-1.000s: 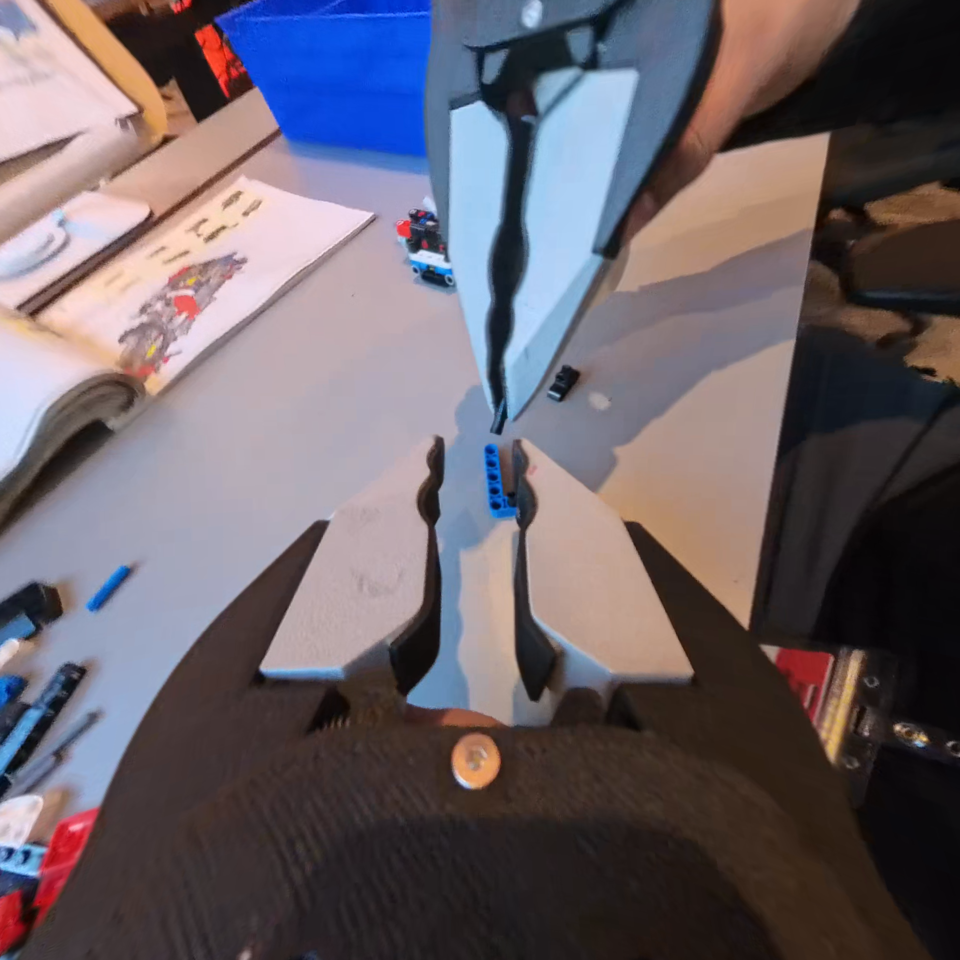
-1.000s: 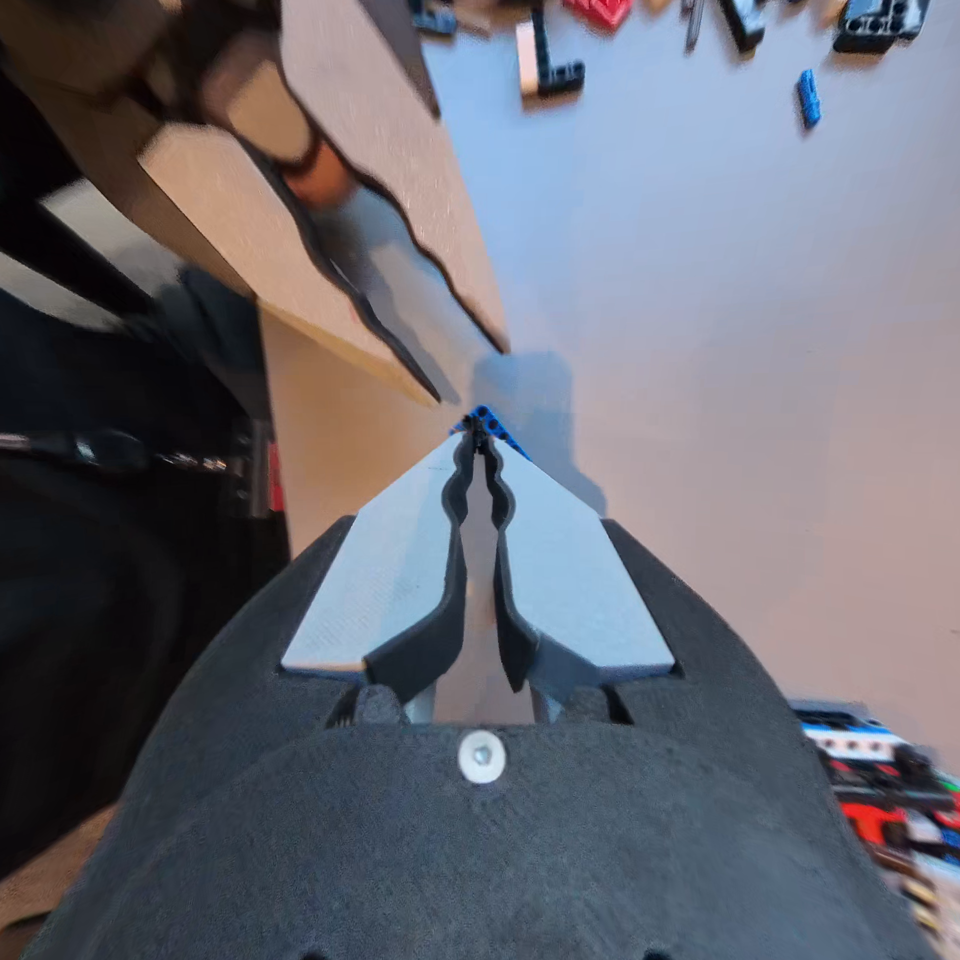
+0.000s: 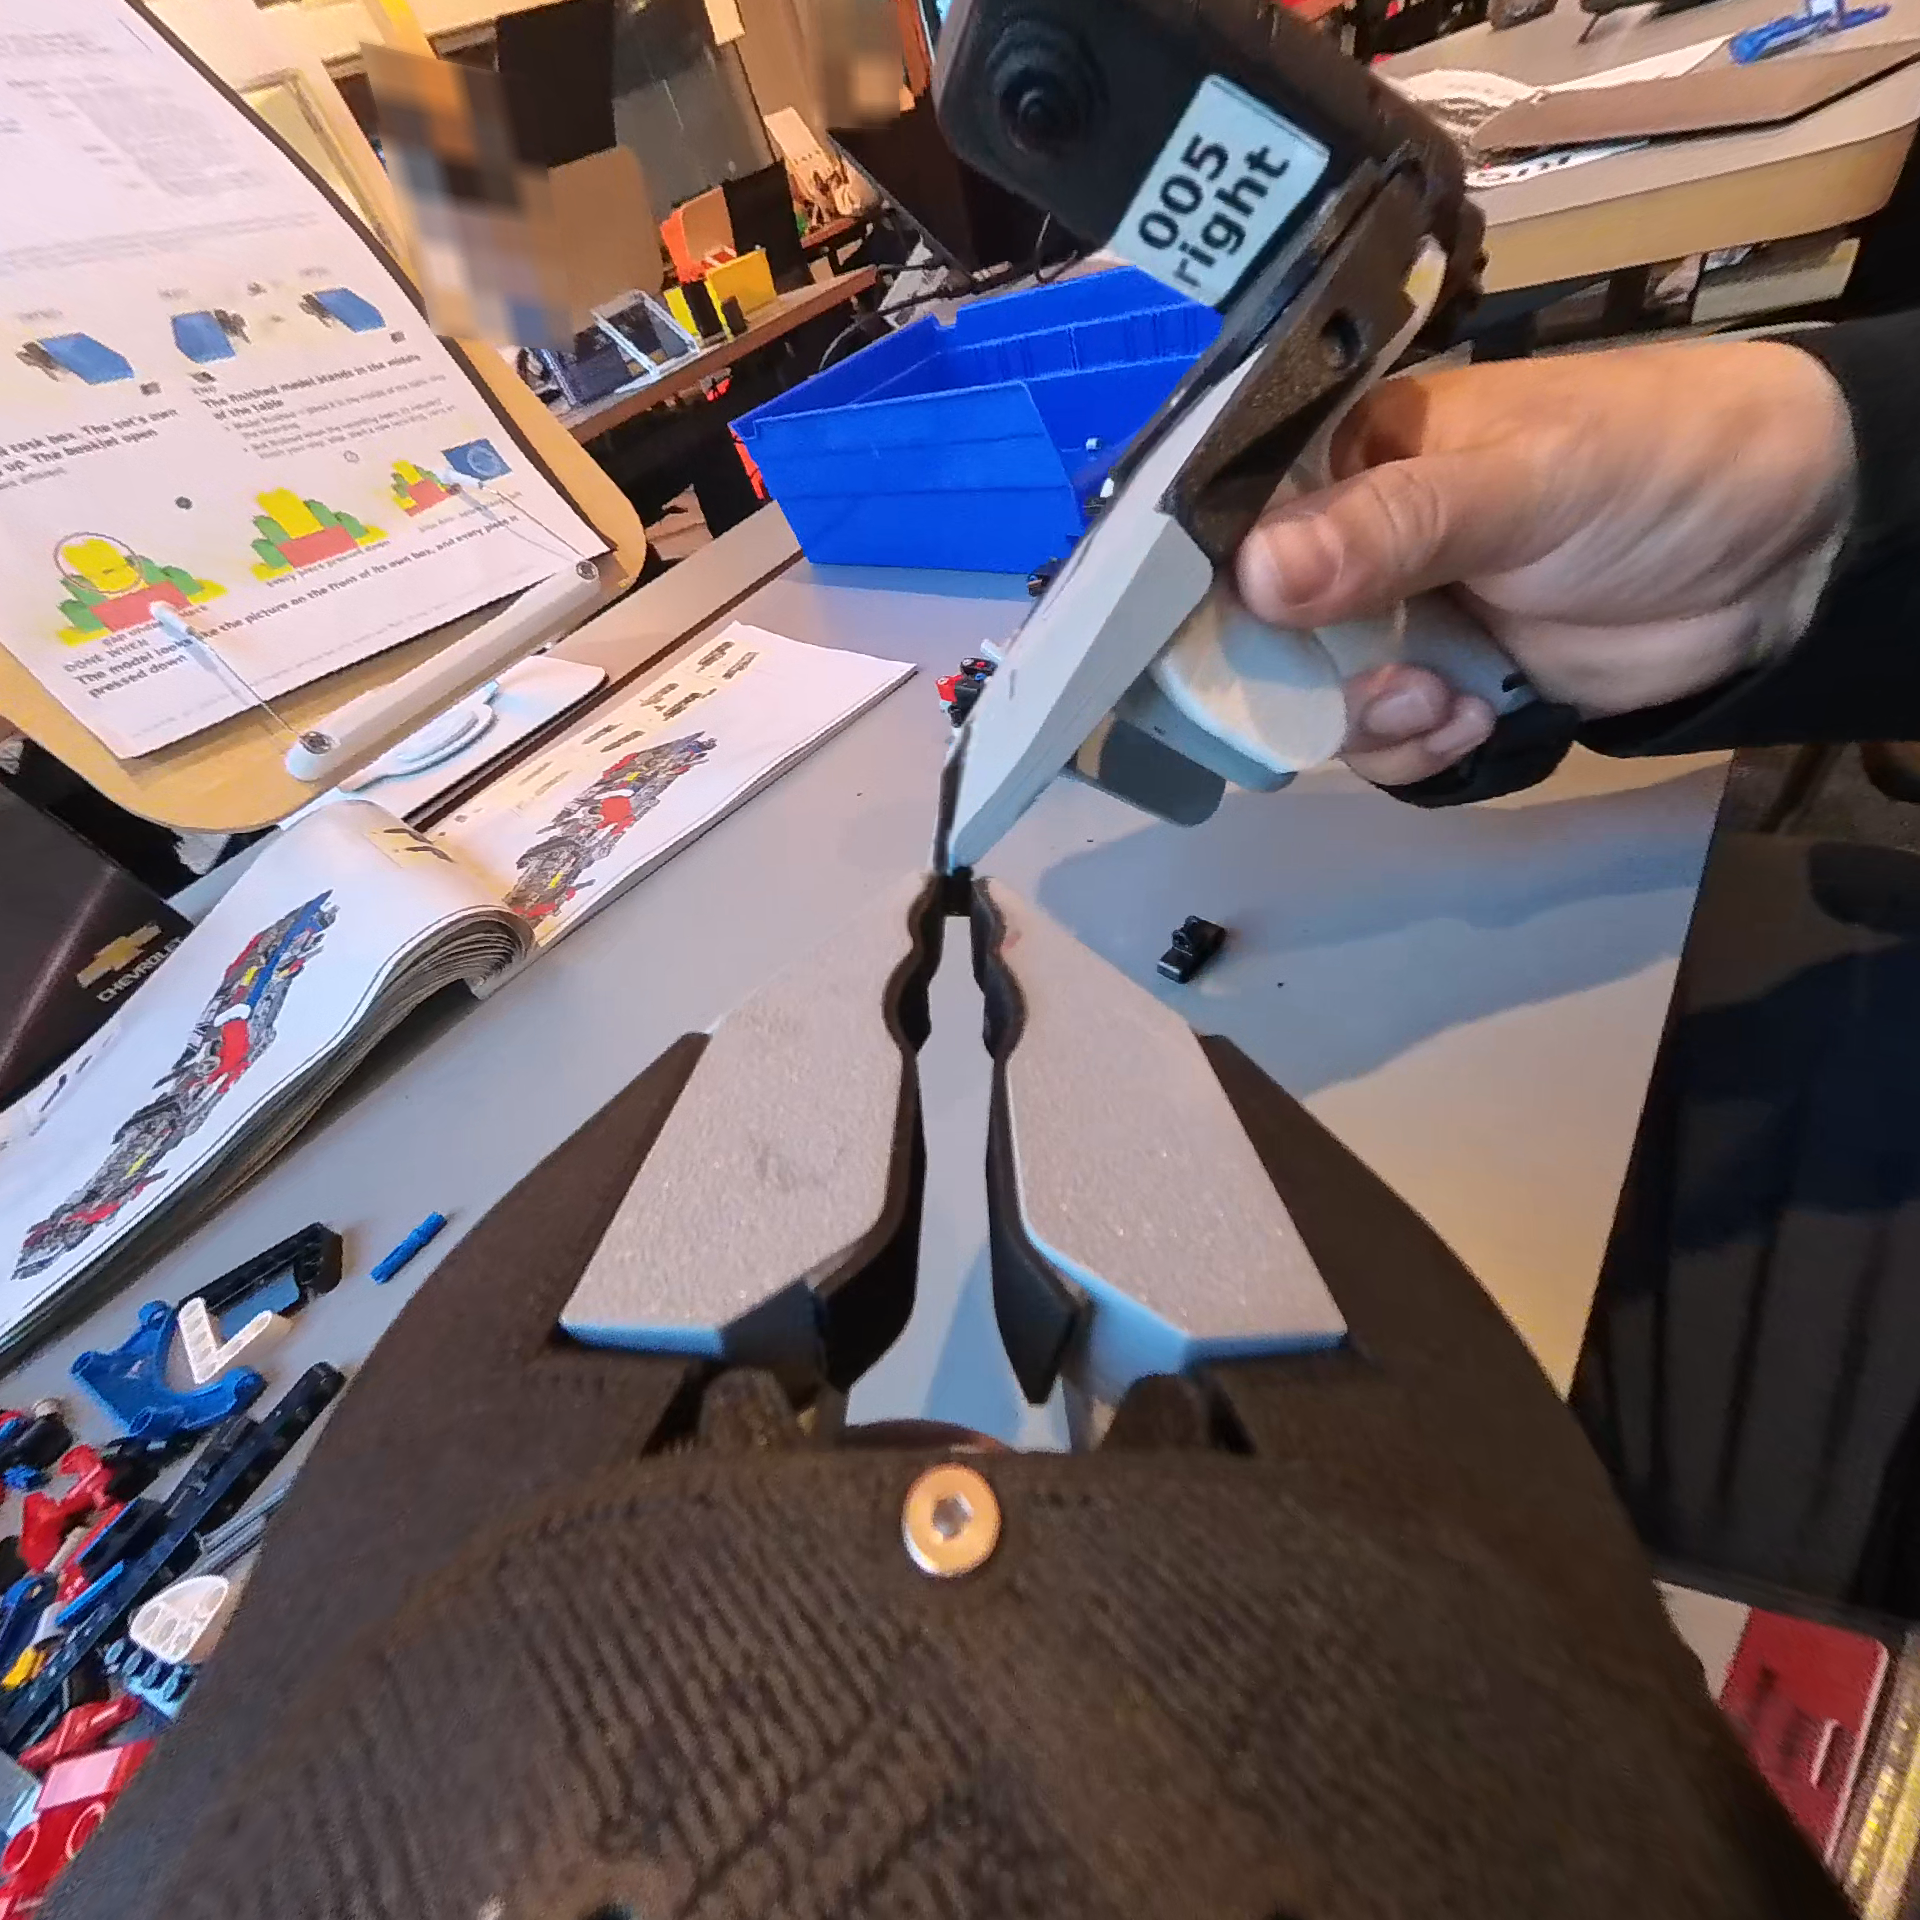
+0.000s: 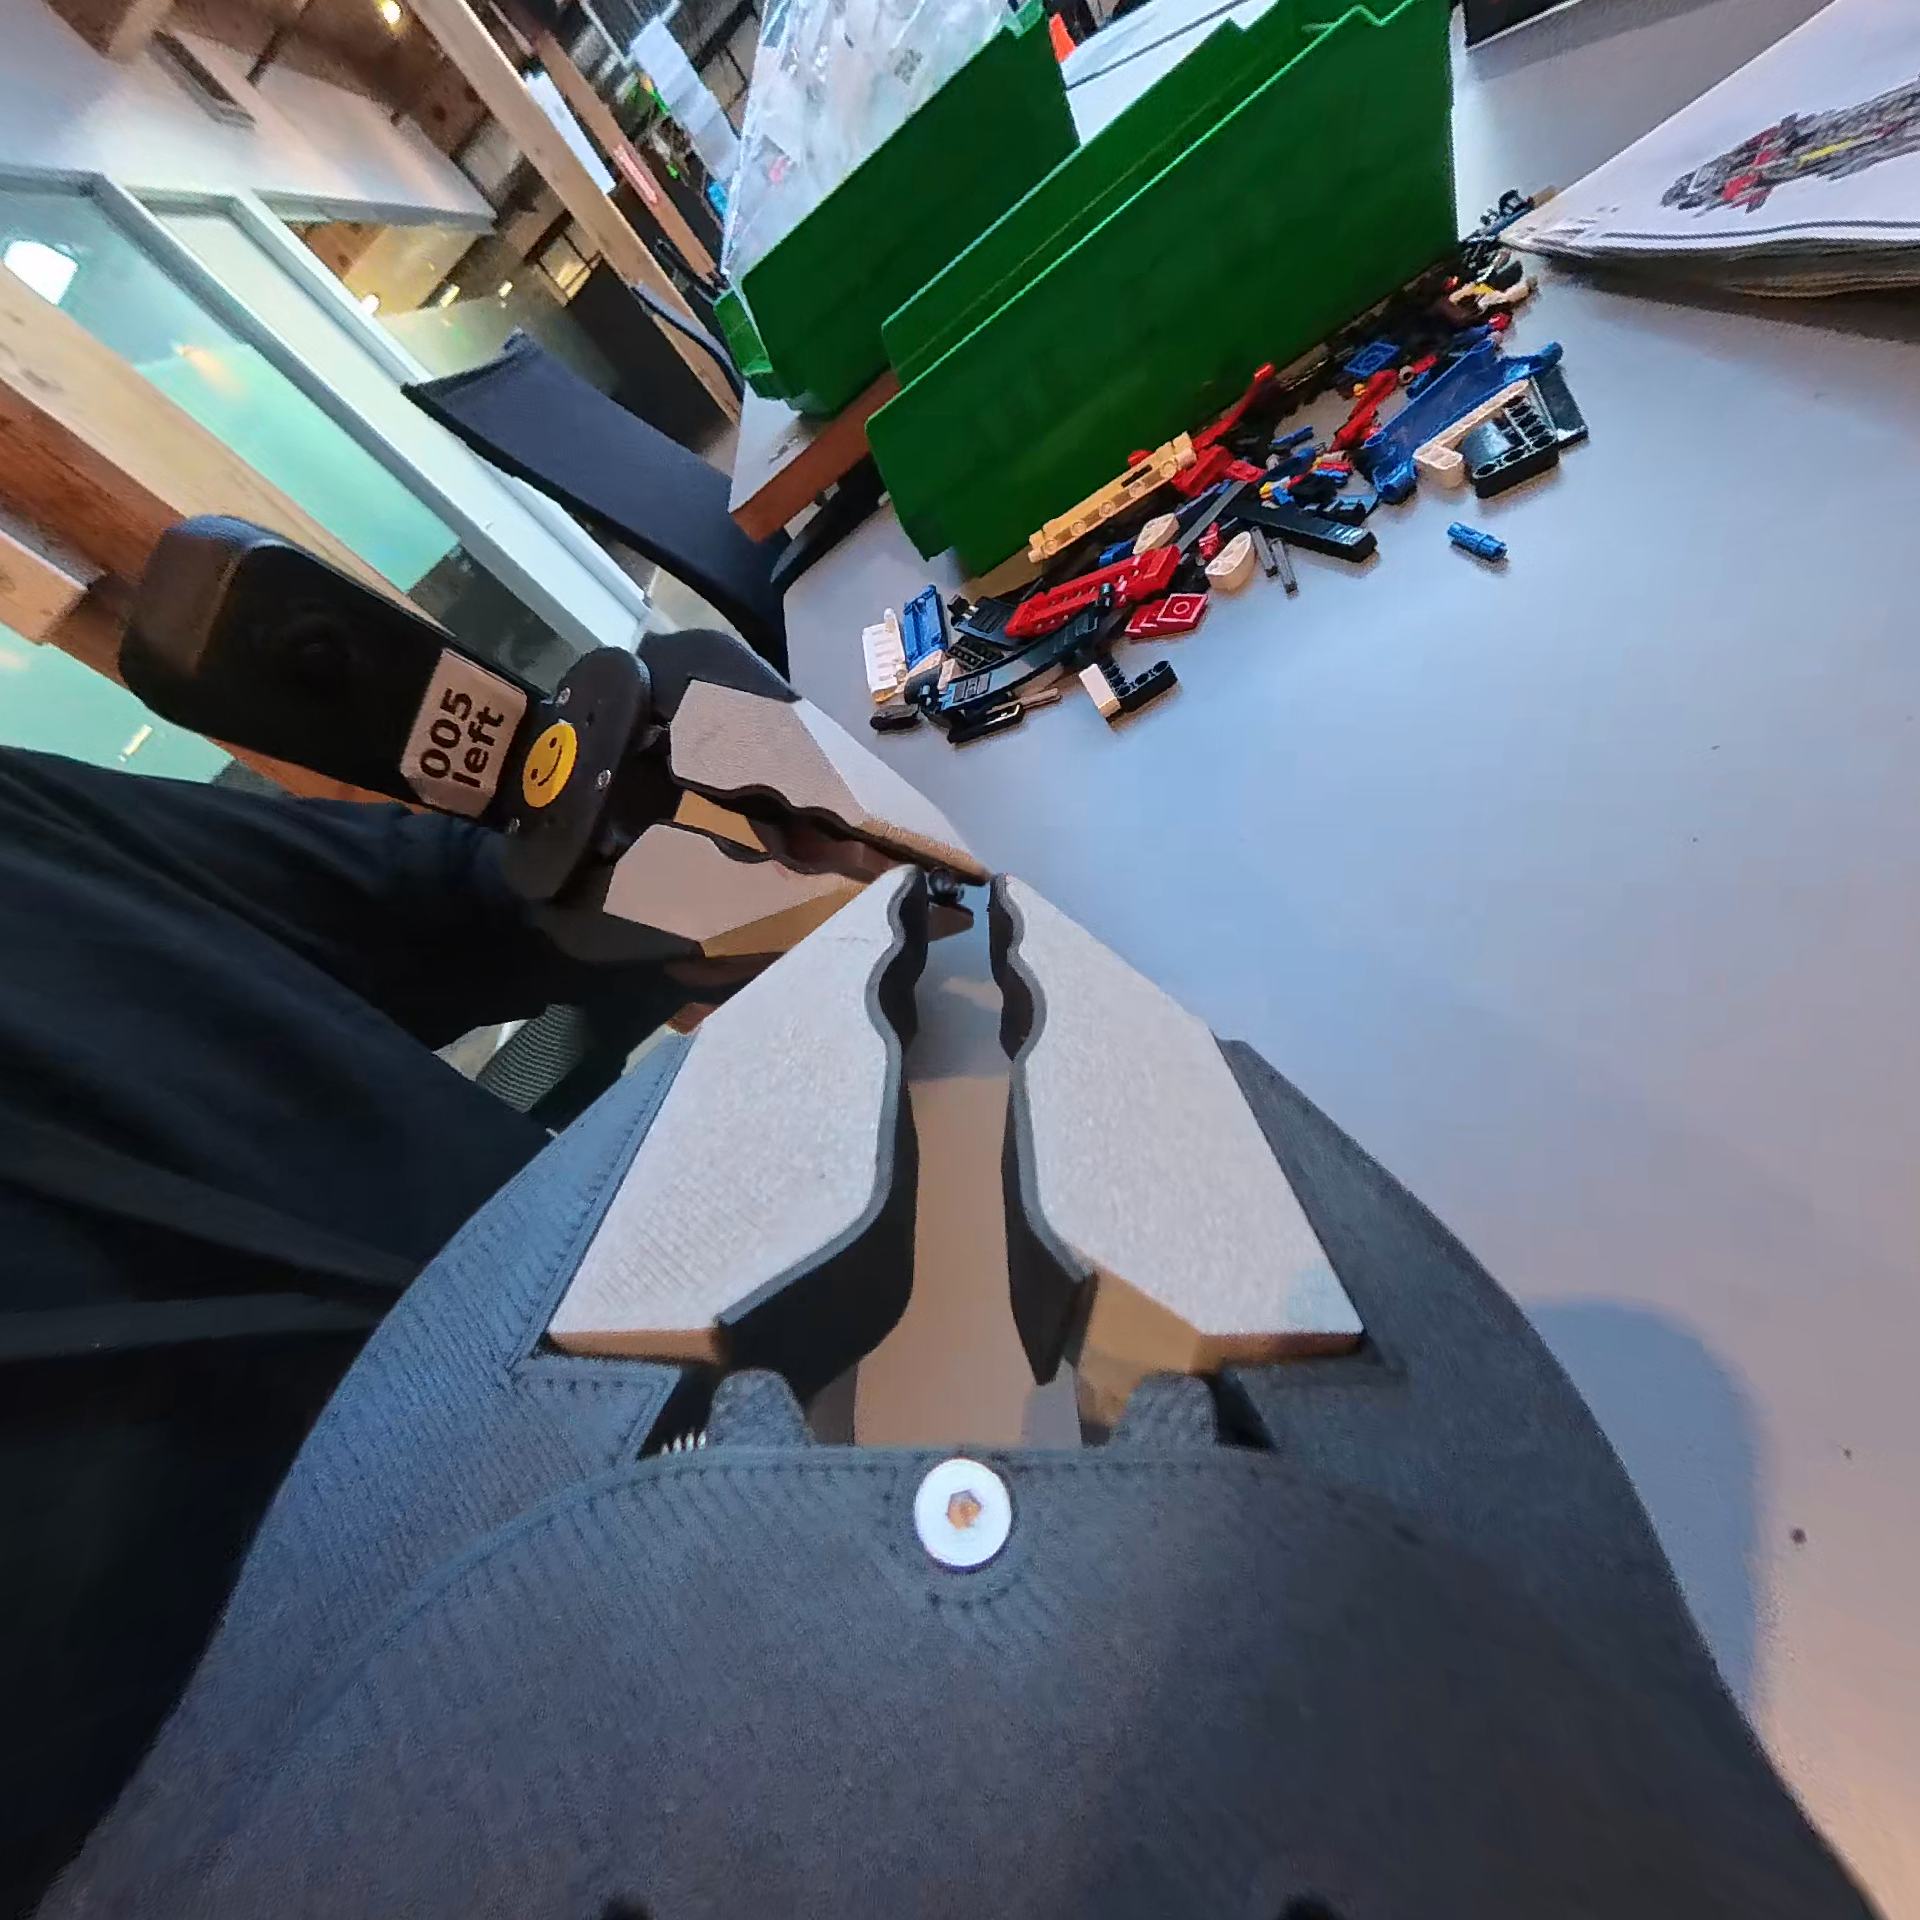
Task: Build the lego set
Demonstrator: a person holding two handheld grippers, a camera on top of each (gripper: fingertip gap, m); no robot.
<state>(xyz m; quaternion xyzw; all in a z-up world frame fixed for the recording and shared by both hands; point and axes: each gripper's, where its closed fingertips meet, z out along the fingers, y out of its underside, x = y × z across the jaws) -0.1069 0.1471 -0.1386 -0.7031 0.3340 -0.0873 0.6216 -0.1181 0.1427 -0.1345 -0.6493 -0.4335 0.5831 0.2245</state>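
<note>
Nearest the viewer, the left gripper (image 3: 956, 912) is now lifted clear of the grey table (image 3: 1403, 1049). A second ago it hung low, its jaws standing wide around a blue beam that lay on the table. Its jaws have since drawn narrow, and the tips pinch a small dark piece (image 3: 956, 891). It is too small and shadowed to tell whether this is the beam seen end-on, and no blue beam shows on the table. The right gripper (image 4: 951, 902) has also risen and tilted, and comes in from the upper right to meet the same piece tip to tip. Its jaws stand narrow with a slim gap, and it cannot be told whether they grip anything. This looks like a mid-air join between the two tools, so the step in hand is probably pressing one small part into another. Just right of the tips a lone black piece (image 3: 1190, 948) lies on the table. To the left lie a blue pin (image 3: 408, 1245) and the loose pile of parts (image 4: 1247, 540). Farther off are the open instruction booklet (image 3: 416, 935) and, farthest, a blue bin (image 3: 935, 457).
</note>
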